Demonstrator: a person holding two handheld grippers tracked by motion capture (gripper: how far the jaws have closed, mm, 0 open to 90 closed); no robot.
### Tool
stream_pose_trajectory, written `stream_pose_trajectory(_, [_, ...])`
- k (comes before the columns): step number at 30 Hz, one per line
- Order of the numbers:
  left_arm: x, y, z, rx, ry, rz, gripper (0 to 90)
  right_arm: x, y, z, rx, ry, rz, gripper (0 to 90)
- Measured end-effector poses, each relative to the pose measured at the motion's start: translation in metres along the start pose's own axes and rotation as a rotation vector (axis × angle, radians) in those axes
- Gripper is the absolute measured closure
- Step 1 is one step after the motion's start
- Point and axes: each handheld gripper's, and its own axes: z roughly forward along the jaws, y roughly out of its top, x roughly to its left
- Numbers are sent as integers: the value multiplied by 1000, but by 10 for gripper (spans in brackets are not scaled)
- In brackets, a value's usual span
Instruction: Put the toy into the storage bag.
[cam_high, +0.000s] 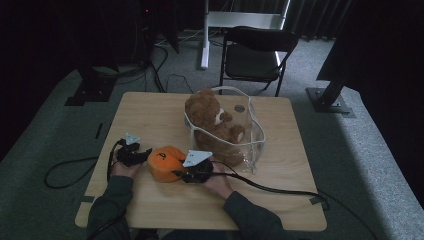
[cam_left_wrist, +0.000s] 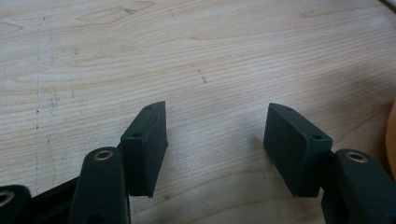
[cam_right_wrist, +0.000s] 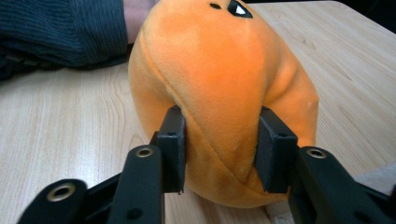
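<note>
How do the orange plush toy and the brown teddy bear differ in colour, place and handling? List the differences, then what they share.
The orange plush toy lies on the bare table; the brown teddy bear sits inside the clear bag. The orange plush toy is squeezed between the right gripper pads; the teddy bear is untouched. The orange one is round, the bear has limbs. Both are soft toys.

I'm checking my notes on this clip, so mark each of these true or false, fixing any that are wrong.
1. The right tongs pinch the orange plush toy. True.
2. The left tongs hold the teddy bear. False: nothing is between their jaws, just bare table.
3. The teddy bear sits inside the clear bag. True.
4. The orange plush toy lies in the clear bag. False: it rests on the table, outside it.
</note>
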Motion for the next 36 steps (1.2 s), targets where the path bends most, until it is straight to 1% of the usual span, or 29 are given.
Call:
stream_pose_trajectory(2, [0,0,0,0,0,0,404,1,0,-2,-5,-4,1,613])
stream_pose_trajectory(4, [0,0,0,0,0,0,403,3,1,-3,-8,-8,-10,616])
stream_pose_trajectory(7, [0,0,0,0,0,0,403,5,3,-6,-17,-6,-23,624])
stream_pose_trajectory(13, [0,0,0,0,0,0,403,8,6,-11,-27,4,-30,632])
stream_pose_trajectory(26, [0,0,0,0,0,0,403,13,9,-21,-32,-3,-48,639])
stream_pose_trajectory(36, [0,0,0,-1,0,0,403,16,12,-30,-35,-7,-62,664])
